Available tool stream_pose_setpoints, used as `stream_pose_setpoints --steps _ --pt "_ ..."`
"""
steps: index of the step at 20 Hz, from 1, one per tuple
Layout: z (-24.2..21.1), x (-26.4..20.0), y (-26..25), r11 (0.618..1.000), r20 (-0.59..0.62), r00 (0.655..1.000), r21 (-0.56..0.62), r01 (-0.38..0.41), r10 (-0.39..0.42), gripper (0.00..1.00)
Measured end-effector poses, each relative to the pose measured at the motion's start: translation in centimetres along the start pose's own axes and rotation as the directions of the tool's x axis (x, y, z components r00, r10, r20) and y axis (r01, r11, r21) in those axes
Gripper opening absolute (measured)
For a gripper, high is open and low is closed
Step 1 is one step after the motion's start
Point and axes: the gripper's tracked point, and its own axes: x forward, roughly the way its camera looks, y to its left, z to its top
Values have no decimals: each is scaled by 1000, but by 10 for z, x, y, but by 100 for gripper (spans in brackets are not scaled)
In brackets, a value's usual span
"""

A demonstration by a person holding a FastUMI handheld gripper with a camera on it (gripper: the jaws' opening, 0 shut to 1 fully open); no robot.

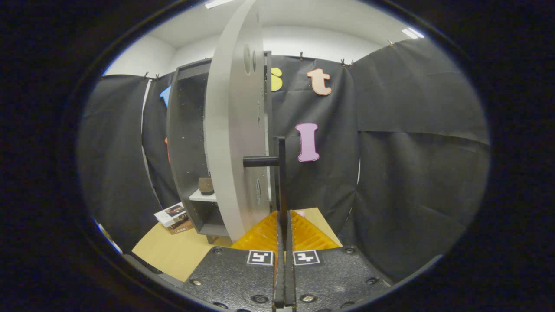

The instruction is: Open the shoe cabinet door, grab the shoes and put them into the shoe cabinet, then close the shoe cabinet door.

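Note:
The dark grey shoe cabinet (186,143) stands ahead and to the left against the booth wall. Its pale grey door (232,143) is swung open and seen nearly edge-on, just left of my fingers. A black bar handle (282,173) sticks out from the door on a short post. My gripper (284,219) is shut on the lower part of that bar, both fingers pressed against it. Inside the cabinet, a brown shoe (206,185) sits on a white shelf (203,197).
A small stack of books or boxes (173,215) lies on the wooden floor (173,251) beside the cabinet's left foot. Black cloth walls close the space on the left, behind and right.

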Motion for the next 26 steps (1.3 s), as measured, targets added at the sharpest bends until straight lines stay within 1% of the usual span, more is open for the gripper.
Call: stream_pose_setpoints --steps 4,7,9,14,16,18,21,23,26 --pt "-2 -2 -12 1000 -5 1000 6 -5 5 4" --pt "-2 -7 -22 999 -7 1000 28 24 -24 4" --pt "-9 -20 -22 999 -12 999 29 30 -30 4" --pt "-34 -59 -20 996 -19 996 -7 90 -90 4" --pt "-51 -66 -11 995 -32 995 -12 97 -97 26" --pt "-74 -71 4 996 -61 995 -44 76 -79 48" --pt "-111 -74 38 999 -125 992 -31 21 -25 80" --pt "-133 -71 53 999 -138 990 -34 27 -31 83" --pt "-166 -59 87 998 -149 989 -60 -6 -3 85"
